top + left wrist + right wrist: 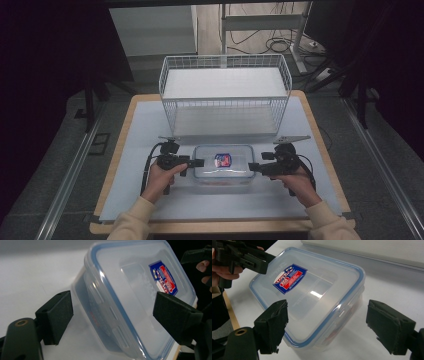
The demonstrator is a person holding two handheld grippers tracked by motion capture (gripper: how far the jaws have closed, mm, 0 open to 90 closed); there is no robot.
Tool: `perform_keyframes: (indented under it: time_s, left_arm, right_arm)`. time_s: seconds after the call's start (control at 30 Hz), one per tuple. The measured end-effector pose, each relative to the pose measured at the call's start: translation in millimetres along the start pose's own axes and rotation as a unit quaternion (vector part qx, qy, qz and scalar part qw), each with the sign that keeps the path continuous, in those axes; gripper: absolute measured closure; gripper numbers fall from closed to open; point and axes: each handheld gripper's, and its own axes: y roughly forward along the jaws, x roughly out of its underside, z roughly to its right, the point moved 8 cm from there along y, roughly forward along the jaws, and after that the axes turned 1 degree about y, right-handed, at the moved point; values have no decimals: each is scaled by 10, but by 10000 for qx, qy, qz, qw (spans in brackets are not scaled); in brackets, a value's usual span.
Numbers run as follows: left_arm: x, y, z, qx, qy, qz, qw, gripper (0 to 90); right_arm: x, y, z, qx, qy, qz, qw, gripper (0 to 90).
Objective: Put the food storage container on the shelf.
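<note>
In the high view, a clear plastic container [223, 163] with a blue-rimmed lid lies flat on the counter [125, 150], in front of a white wire basket [225, 95]. The left hand-held gripper [199, 162] points at its left end and the right hand-held gripper [252, 166] at its right end. Both are very near the box, but I cannot tell from here if they touch it.

In the left gripper view, the jaws stand wide apart and hold nothing. The short end of the container [130, 302] is between them, with the lid's closing flap [110, 315] facing the camera. The box looks empty, so I judge it is light. Its plastic looks stiff but smooth, so the pads may slip on it.

In the right gripper view, the jaws are also wide apart and empty, one on each side of the near corner of the container [312, 297]. The lid carries a blue and red label [289, 278]. A good hold, I think, is at each short end under the lid rim, where the edge gives the pads something to catch.
</note>
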Motion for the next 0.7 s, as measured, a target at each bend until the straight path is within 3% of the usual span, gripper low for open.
perform_keyframes:
  time_s: [0.03,0.27,0.37,0.43,0.5,0.7]
  left_arm:
    - [15,28,11,183,-81,-31,9998,162]
    - [25,87,43,538,-201,-140,9983,192]
    - [22,86,48,556,-213,-133,9981,189]
    - [8,47,36,557,-226,-41,9982,277]
    - [5,28,31,563,-240,-29,9981,295]
    - [10,21,16,643,-336,16,9974,316]
  right_arm:
    - [3,-4,-7,26,-19,-2,10000,175]
    - [5,-12,36,71,19,9,10000,175]
    - [19,2,47,78,28,-42,10000,175]
    - [41,41,65,99,75,-144,9998,175]
    - [46,58,71,96,84,-164,9998,176]
    - [73,182,98,-66,367,-352,9987,186]
